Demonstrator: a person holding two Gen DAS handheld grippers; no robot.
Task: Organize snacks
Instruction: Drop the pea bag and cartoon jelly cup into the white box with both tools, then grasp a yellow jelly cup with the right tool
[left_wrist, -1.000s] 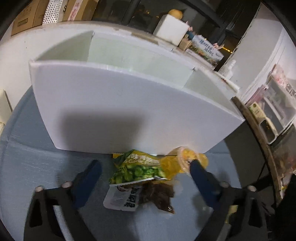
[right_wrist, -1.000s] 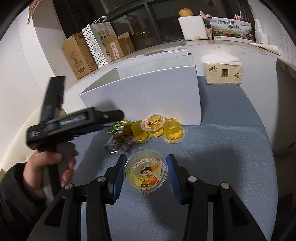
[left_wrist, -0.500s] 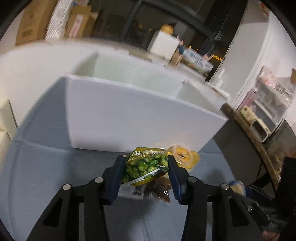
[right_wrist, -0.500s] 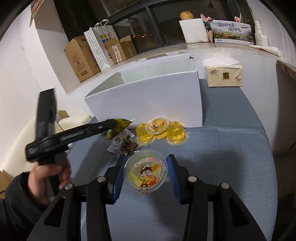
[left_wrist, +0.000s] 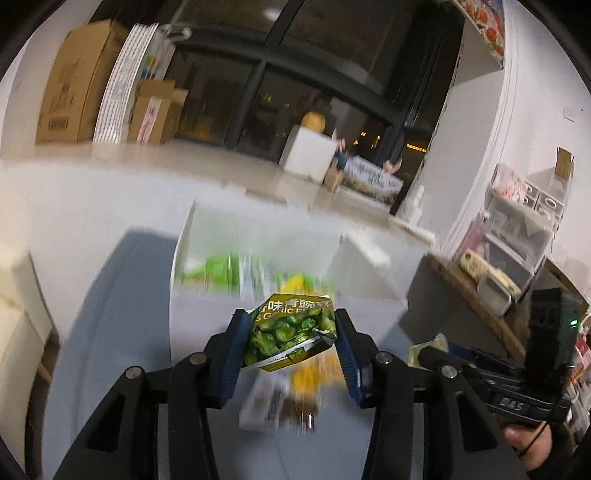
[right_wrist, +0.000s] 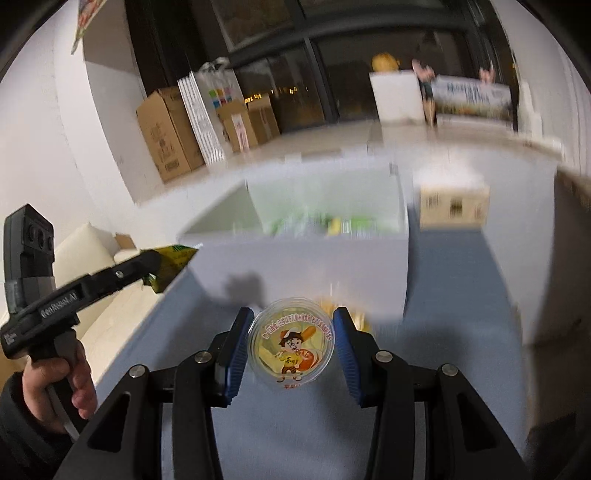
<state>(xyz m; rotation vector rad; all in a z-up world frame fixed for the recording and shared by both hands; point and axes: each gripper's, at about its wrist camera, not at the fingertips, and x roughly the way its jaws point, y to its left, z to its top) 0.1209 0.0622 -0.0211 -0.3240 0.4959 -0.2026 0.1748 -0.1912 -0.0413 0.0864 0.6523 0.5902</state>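
Note:
My left gripper (left_wrist: 290, 341) is shut on a green pea snack packet (left_wrist: 290, 336) and holds it in the air in front of the white box (left_wrist: 280, 295). It shows at the left of the right wrist view (right_wrist: 162, 269). My right gripper (right_wrist: 291, 343) is shut on a round jelly cup (right_wrist: 291, 345) with a cartoon lid, raised above the blue cloth near the white box (right_wrist: 295, 258). Green and yellow packets (left_wrist: 221, 271) lie blurred inside the box. A dark snack packet (left_wrist: 280, 406) and yellow jelly cups (left_wrist: 314, 373) lie on the cloth below.
A tissue box (right_wrist: 452, 205) sits on the blue cloth (right_wrist: 454, 314) right of the white box. Cardboard boxes (right_wrist: 166, 136) stand on the white ledge behind. A cream cushion (right_wrist: 96, 258) lies at the left. Shelves (left_wrist: 517, 229) stand at the right.
Both grippers have risen towards the box with their loads. The left gripper closed on the pea packet a second ago and lifted it off the cloth. The box interior has come into sight.

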